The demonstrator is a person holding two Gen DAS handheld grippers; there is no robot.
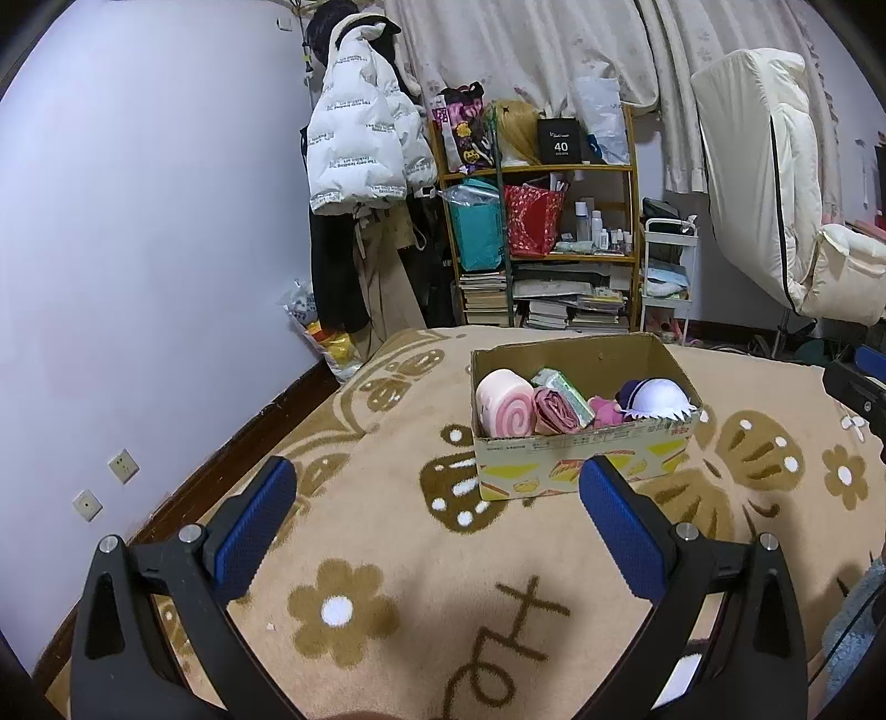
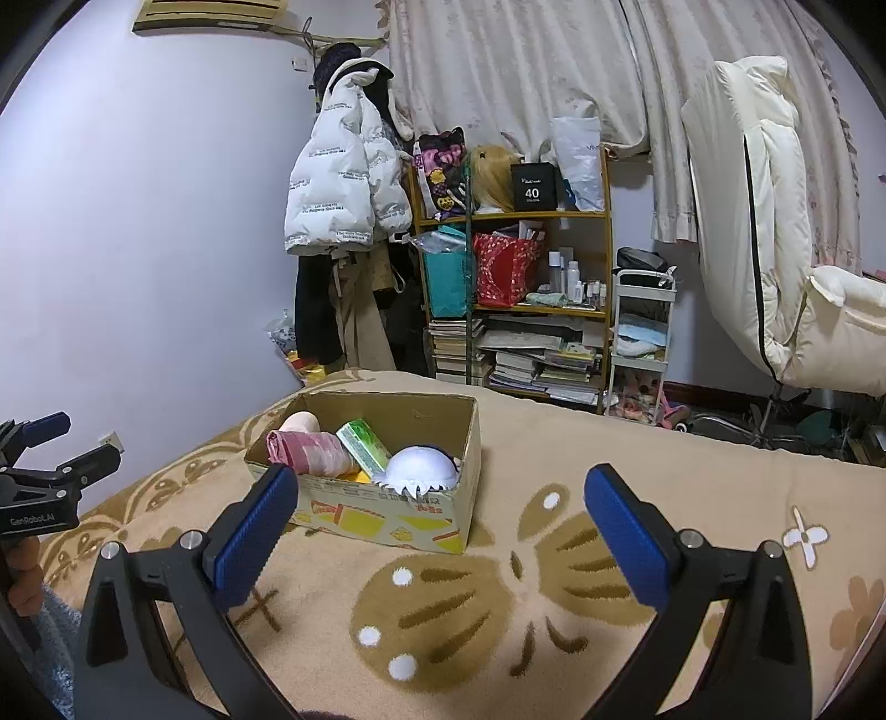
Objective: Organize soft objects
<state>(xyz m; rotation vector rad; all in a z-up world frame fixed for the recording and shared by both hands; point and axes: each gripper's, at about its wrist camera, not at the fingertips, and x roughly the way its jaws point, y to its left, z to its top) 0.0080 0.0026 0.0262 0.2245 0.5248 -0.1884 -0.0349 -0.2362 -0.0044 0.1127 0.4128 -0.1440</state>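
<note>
Two hand-held grippers hover over a bed spread with a tan flower-patterned blanket, both with jaws spread wide and holding nothing: the left gripper faces the near long side of a cardboard box, while the right gripper looks at the same box from a little farther right, the box lying just beyond its left pad. The box sits on the blanket with its flaps open, already packed with soft goods: a pink spiral-rolled towel at the left end, a darker pink rolled cloth beside it, a green-and-white soft pack behind, a small pink plush and a white cap-like piece with purple trim at the right end. No loose soft object shows on the blanket around the box in either view, so the sorting appears finished or nearly so. The next move, if any, calls for finding a remaining item outside these views or tidying the contents. Beyond the bed stand a crowded bookshelf, a hung white puffer jacket and pale curtains.
</note>
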